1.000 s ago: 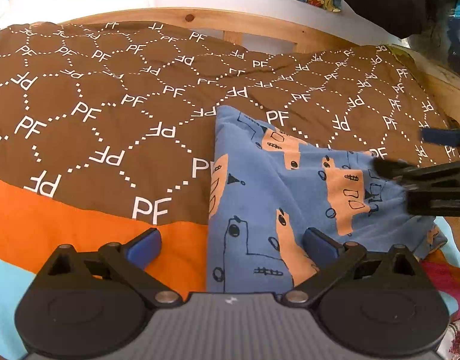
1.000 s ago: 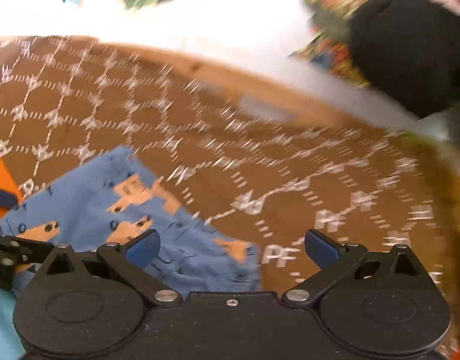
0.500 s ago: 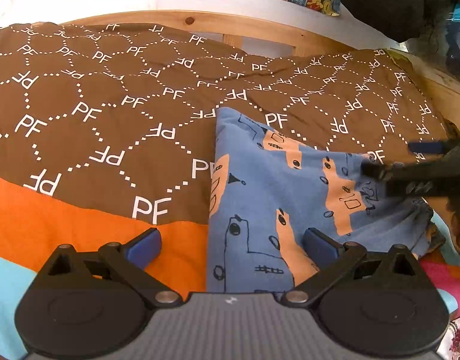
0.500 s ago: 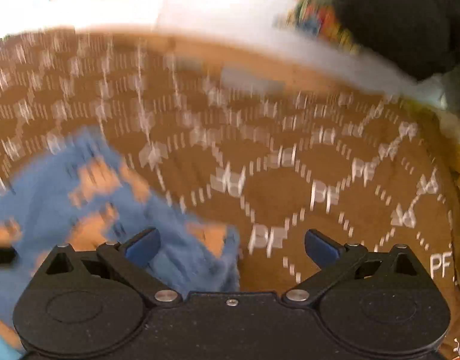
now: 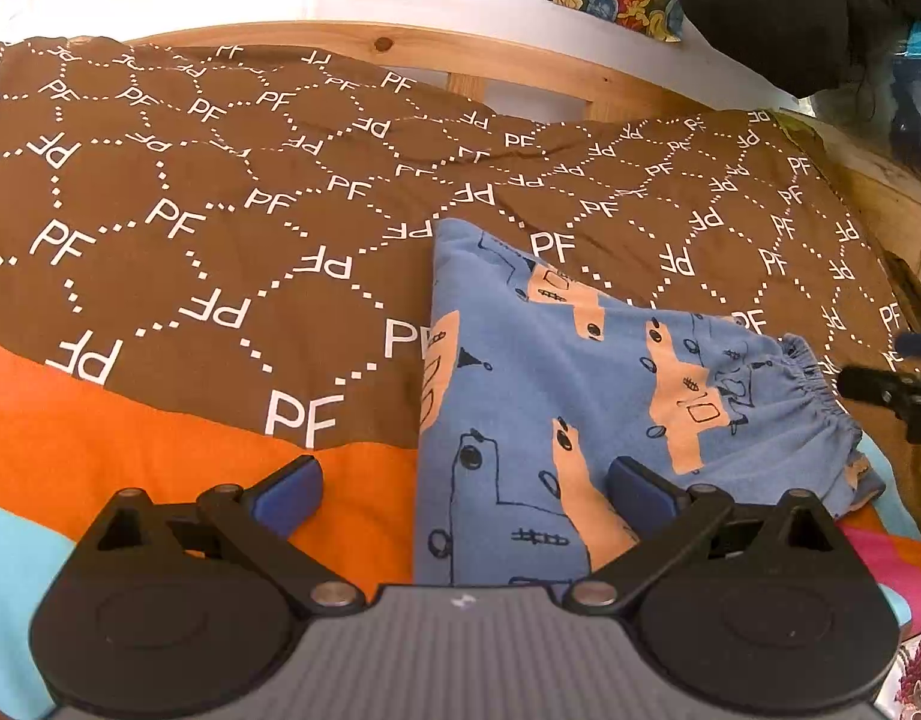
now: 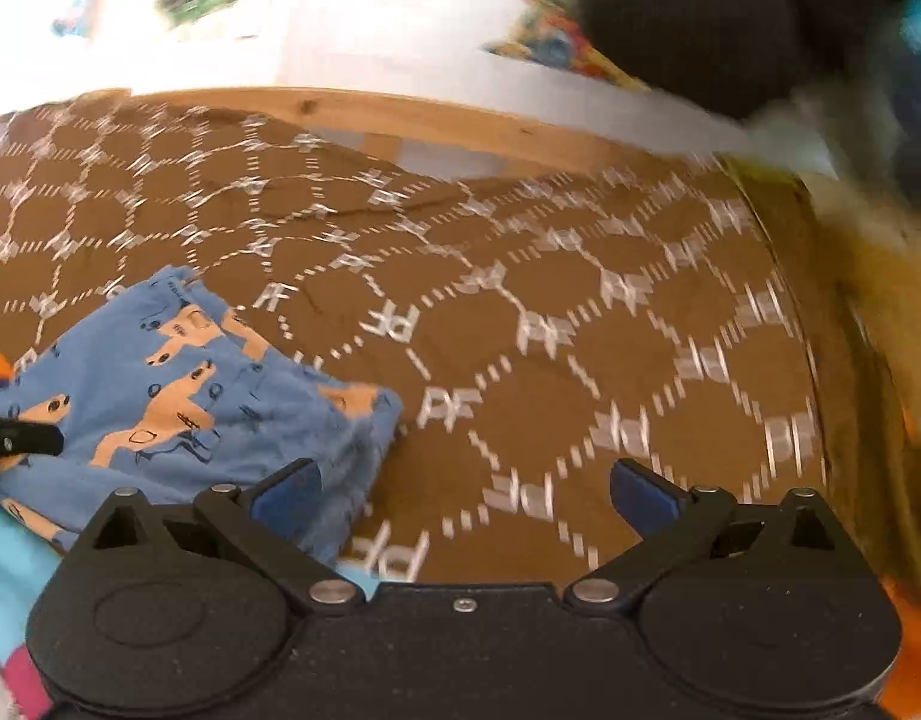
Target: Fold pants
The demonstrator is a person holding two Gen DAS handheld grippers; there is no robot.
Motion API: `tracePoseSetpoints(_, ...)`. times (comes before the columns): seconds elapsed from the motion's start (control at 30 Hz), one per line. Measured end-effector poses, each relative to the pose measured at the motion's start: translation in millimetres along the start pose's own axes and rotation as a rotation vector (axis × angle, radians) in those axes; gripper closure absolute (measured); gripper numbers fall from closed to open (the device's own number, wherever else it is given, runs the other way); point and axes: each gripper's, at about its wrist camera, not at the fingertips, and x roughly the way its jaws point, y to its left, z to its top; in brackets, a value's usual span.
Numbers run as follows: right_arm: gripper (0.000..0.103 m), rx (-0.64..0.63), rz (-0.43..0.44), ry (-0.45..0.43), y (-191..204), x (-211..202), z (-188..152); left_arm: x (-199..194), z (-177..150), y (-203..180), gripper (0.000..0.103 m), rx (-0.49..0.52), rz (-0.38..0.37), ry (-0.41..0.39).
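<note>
Pants point(image 5: 580, 396) lie folded on the bed, low and right of the middle in the left wrist view. They are blue with orange patches and little black drawings. They make a neat, flat wedge, with the gathered waistband on the right side.

Nearest to us in that view is the left gripper point(image 5: 463, 480). Its jaws are wide apart and hold nothing. One blue fingertip sits over the orange stripe and the other sits over the blue cloth. I cannot tell if it touches the cloth.

A second ago the right gripper was over the waistband end of the pants. Half a second ago it was still there. Now it has pulled away to the far right edge of the frame, and only its dark tip point(image 5: 880, 390) shows, just beside the waistband. The pants have stayed where they were and did not spring open.

In the right wrist view, the right gripper point(image 6: 463, 483) also has its jaws wide apart and empty. The pants point(image 6: 178, 396) sit at the lower left there. The view is blurry, so this gripper seems to be moving.

Farther back is the brown blanket point(image 5: 220, 210) with white letters, and then the wooden bed frame point(image 5: 490, 60) at the top.

I think the fold is done, or very nearly done. Maybe a last pat to smooth it is all that is left.
</note>
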Motion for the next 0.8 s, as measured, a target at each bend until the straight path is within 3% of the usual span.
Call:
tracePoseSetpoints(0.23,0.001,0.211,0.156,0.07,-9,-1,0,0,0,0,0.0,-0.003,-0.001,-0.001)
tracePoseSetpoints(0.37,0.001,0.197,0.198,0.069,-1,-8,-1,-1,5,-2,0.0,0.004,0.006,0.025)
tracePoseSetpoints(0.53,0.001,0.189,0.25,0.043,3,-16,2,-7,21,-8,0.0,0.007,0.012,0.113)
tracePoseSetpoints(0.7,0.001,0.197,0.266,0.056,3,-14,0,-17,45,-11,0.0,0.025,-0.042,0.209)
tracePoseSetpoints(0.8,0.001,0.22,0.276,0.06,-2,-11,0,-22,62,-12,0.0,0.048,-0.079,0.223)
